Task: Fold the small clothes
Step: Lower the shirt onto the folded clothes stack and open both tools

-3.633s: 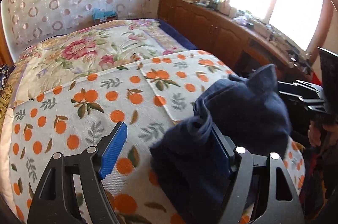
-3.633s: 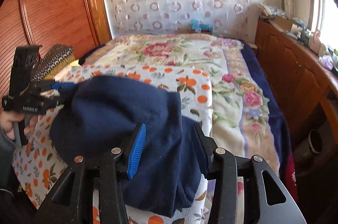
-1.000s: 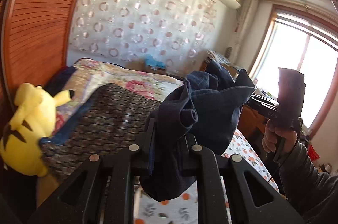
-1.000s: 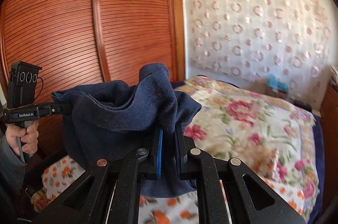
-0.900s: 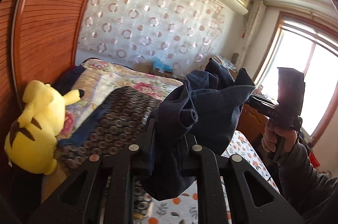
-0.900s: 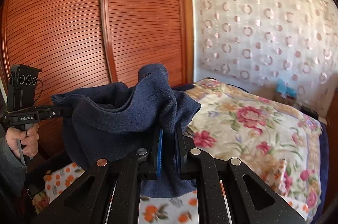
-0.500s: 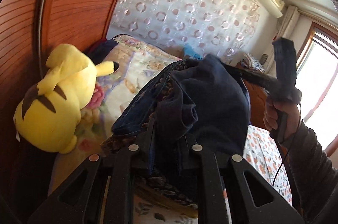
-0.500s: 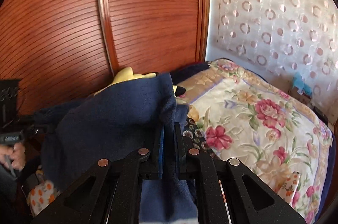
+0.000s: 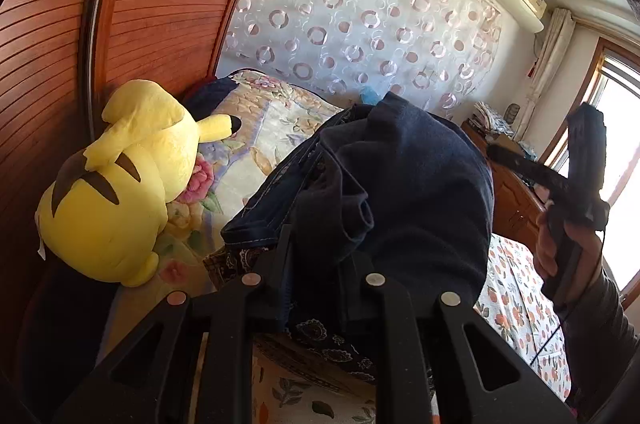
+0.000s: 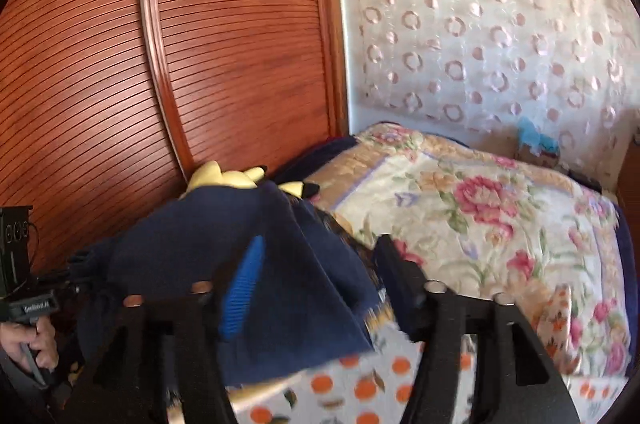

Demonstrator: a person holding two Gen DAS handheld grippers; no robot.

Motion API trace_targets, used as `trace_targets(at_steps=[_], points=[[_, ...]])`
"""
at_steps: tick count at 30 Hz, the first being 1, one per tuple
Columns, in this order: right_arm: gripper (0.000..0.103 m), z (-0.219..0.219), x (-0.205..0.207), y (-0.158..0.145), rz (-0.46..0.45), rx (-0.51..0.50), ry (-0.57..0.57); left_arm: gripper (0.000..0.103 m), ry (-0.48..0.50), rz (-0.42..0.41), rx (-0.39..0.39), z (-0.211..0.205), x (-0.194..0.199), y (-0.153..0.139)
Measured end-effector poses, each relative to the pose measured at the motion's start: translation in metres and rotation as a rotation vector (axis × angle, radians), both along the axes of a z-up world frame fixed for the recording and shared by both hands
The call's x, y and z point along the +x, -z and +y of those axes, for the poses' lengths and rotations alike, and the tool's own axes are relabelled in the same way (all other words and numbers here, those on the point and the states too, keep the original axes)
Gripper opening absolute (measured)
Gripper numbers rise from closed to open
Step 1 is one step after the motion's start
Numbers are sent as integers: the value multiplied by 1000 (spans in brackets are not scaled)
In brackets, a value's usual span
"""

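Left gripper (image 9: 316,256) clamps the navy garment (image 9: 408,191) (bunched over a patterned pile). Right gripper (image 10: 320,276) jaws opening, garment between them, unpressed.

Folded navy garment (image 9: 420,191) lies bunched atop a dark patterned clothes pile (image 9: 320,340).

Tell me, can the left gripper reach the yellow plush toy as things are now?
Probably not freely. The left gripper is shut on the navy garment, so its jaws are occupied. The yellow plush toy lies uncovered to its left, against the wooden wall.
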State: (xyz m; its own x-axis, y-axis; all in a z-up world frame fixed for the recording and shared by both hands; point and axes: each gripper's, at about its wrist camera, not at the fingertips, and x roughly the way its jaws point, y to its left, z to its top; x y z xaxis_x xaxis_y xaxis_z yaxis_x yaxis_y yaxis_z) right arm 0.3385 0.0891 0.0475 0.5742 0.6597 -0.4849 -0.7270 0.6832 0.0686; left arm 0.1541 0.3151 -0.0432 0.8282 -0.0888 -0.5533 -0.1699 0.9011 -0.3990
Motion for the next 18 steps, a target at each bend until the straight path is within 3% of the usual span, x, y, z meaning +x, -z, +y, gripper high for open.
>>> trace_targets(at_steps=[7,11,12,13,18], points=[[69,-11,-2,2,254,56,28,19,-7,11,-4,2,-2,2],[66,4,23,-9,307,74,6,19,-8,14,1,-1,-5,0],[47,3,27,-9,316,71,-10,18,-6,12,-4,0,-7,0],[15,7,30,-11,316,58,-35,18,-6,11,-5,-2,-8,0],[8,30,37,-29,145,8,-89,18,-12,6,-15,-7,-20,-1]])
